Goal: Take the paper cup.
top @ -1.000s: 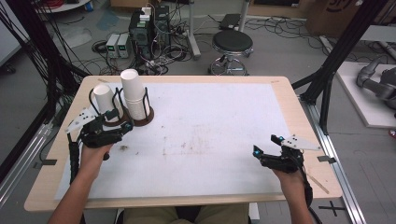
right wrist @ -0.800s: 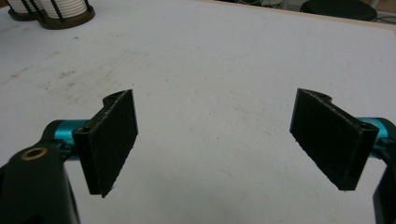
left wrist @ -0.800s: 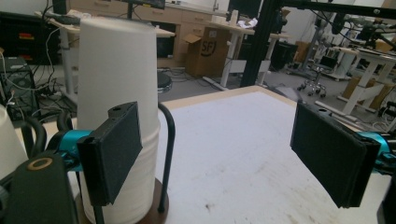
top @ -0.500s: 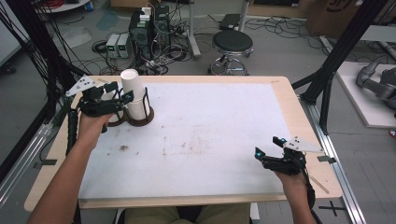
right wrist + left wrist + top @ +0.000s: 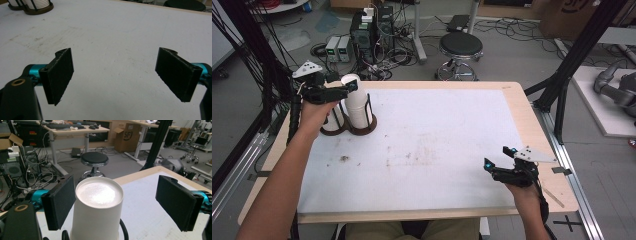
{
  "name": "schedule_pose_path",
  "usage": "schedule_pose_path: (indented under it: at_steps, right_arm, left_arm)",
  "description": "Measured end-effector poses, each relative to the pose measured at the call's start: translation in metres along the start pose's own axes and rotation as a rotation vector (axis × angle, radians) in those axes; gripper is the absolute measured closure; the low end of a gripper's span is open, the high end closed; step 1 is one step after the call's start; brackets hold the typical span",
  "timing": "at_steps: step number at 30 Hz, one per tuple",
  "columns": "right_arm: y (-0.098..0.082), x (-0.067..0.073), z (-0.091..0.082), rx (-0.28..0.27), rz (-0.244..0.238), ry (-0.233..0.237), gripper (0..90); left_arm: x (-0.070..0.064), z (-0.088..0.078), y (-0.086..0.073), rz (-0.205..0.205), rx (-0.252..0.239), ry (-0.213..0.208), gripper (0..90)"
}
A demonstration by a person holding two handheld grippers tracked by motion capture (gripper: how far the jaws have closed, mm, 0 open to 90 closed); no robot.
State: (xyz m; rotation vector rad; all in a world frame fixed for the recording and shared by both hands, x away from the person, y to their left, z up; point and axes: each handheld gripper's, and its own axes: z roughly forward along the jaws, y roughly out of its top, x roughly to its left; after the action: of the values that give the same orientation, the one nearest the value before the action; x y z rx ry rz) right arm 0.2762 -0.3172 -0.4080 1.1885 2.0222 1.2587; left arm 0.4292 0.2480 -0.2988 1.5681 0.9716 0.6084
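A tall stack of upside-down white paper cups (image 5: 354, 106) stands in a dark ring holder (image 5: 362, 129) at the table's far left. A shorter stack (image 5: 335, 116) sits in the ring beside it, partly hidden behind the hand. My left gripper (image 5: 348, 88) hovers at the tall stack's top and is open. In the left gripper view the top cup (image 5: 97, 207) stands between the jaws of the left gripper (image 5: 118, 200): the left pad (image 5: 58, 203) is close against it, the right pad (image 5: 176, 203) well apart. My right gripper (image 5: 496, 159) (image 5: 120, 75) rests open and empty over the white mat at front right.
A white mat (image 5: 437, 135) covers most of the wooden table (image 5: 517, 107), with faint stains near its middle. The cup holder (image 5: 37, 7) lies far off from the right gripper. Behind the table stand a black stool (image 5: 460, 47) and computer cases with cables (image 5: 367, 30).
My left gripper has lifted and moved back and to the right, from beside the holder to the top of the tall cup stack. The right gripper has barely moved.
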Motion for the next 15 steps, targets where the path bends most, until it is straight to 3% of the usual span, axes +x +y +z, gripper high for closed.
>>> schedule_pose_path:
  at_steps: [7,15]
  right_arm:
    - [0.000,0.001,-0.001,0.005,0.004,0.002,15.9]
    - [-0.001,0.000,0.000,0.007,0.002,-0.002,16.0]
  left_arm:
    - [0.007,0.016,-0.010,-0.033,0.048,0.043,16.3]
    - [0.011,0.028,-0.017,-0.055,0.065,0.060,20.9]
